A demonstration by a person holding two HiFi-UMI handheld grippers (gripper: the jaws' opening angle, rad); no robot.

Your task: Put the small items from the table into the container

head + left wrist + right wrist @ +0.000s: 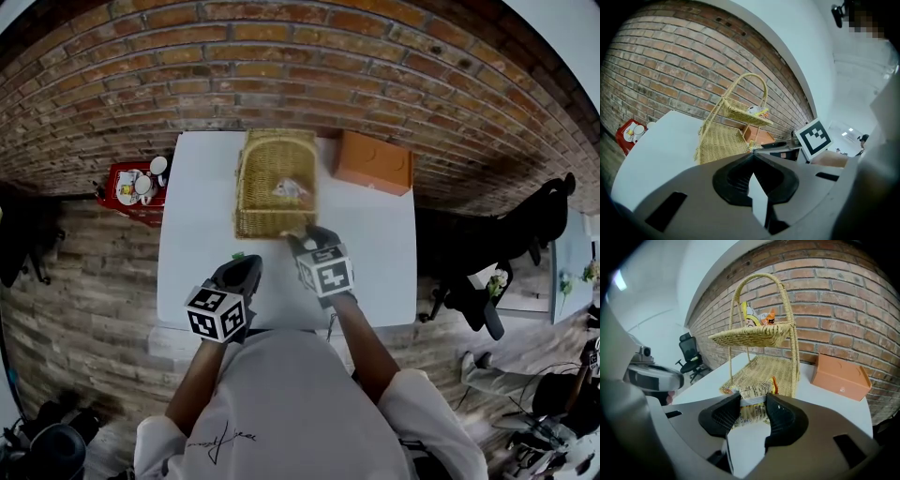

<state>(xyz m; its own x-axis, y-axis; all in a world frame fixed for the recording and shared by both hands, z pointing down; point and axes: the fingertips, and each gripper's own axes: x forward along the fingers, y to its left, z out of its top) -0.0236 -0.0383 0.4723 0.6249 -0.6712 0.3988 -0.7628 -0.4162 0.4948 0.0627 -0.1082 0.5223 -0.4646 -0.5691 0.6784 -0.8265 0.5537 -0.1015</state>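
Right claw (753,398) tight on snack packet (747,417); left claw (753,155) closed.

We see a red brick wall (843,296) ahead of the right gripper (752,401). A black office chair (689,355) stands to its left.

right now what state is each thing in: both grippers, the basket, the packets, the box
left gripper: shut, empty
right gripper: shut on snack packet, just in front of the basket's lower tier
two-tier wicker basket: upright, packets lying on its upper tier
orange box: closed, beside the basket
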